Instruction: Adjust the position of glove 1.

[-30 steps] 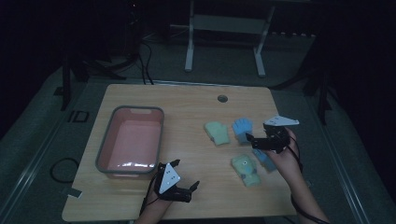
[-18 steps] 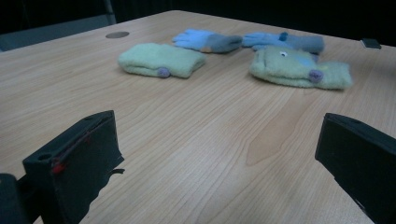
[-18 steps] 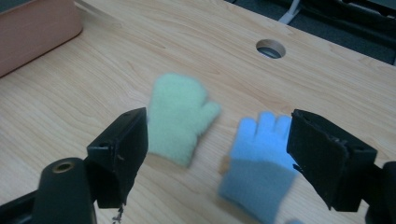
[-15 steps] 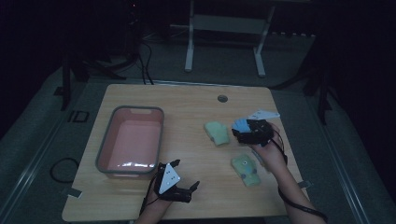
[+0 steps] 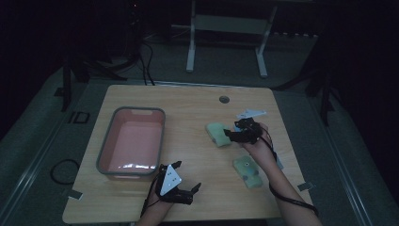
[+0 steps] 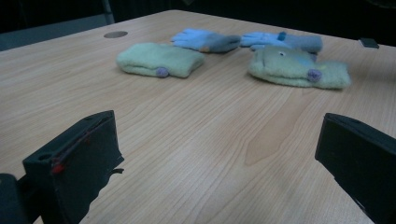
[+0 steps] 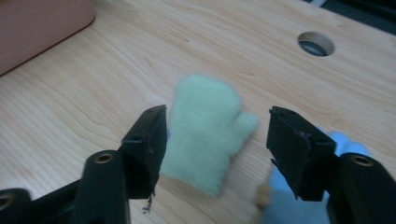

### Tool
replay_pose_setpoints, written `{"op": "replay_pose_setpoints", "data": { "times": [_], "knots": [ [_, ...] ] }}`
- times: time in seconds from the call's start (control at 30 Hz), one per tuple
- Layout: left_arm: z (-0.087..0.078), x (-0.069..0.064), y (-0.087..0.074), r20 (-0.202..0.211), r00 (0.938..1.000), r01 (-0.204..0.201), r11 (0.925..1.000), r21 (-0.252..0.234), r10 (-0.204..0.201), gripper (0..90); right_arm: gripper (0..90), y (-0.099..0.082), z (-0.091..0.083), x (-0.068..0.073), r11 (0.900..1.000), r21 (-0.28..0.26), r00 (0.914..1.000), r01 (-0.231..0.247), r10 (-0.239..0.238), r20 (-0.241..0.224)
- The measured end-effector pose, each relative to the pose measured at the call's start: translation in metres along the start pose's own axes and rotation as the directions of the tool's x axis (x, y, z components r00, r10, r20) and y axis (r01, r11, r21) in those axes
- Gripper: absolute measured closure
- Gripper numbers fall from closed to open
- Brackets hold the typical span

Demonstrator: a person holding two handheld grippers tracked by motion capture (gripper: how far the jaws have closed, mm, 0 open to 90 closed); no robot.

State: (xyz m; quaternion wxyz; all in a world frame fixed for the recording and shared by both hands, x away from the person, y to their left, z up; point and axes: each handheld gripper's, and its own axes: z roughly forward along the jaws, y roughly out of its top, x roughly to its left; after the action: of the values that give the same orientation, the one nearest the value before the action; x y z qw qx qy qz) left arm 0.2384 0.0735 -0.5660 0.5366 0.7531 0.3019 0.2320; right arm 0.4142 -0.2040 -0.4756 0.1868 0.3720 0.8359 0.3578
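Note:
A pale green mitten (image 5: 217,133) lies right of the table's middle. My right gripper (image 5: 229,134) hovers at the mitten's right end. In the right gripper view the mitten (image 7: 205,130) lies between the jaws of the right gripper (image 7: 218,140). Those jaws have just been closing, but a gap still shows at the right pad, so the gripper is open. A second green mitten (image 5: 248,172) lies nearer the front edge. A blue glove (image 7: 303,205) sits just under the right jaw. My left gripper (image 5: 187,175) rests wide open near the front edge, holding nothing.
A pink tub (image 5: 106,150) with a grey rim stands on the left half of the table. A round cable hole (image 5: 224,99) sits near the far edge. In the left gripper view two blue gloves (image 6: 205,39) lie beyond both mittens.
My right gripper moved left from above the blue gloves to the far green mitten, and its jaws narrowed. The left gripper stayed put.

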Motion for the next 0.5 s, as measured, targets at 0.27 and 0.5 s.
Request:
{"op": "replay_pose_setpoints", "data": {
  "times": [0.27, 0.5],
  "knots": [
    [0.0, 0.0, 0.0, 0.003, 1.0, -0.002, 1.0, -0.002, 0.002, 0.0, 49.0, 0.005, 0.025, 0.005, 0.9989, 0.037, 0.9994, 0.028, -0.027, -0.022],
    [0.0, 0.0, 0.0, 0.004, 1.0, 0.001, 1.0, -0.003, -0.001, 0.0, 54.1, 0.004, 0.047, 0.001, 0.9964, 0.074, 0.9988, 0.041, -0.039, -0.029]
  ]
}}
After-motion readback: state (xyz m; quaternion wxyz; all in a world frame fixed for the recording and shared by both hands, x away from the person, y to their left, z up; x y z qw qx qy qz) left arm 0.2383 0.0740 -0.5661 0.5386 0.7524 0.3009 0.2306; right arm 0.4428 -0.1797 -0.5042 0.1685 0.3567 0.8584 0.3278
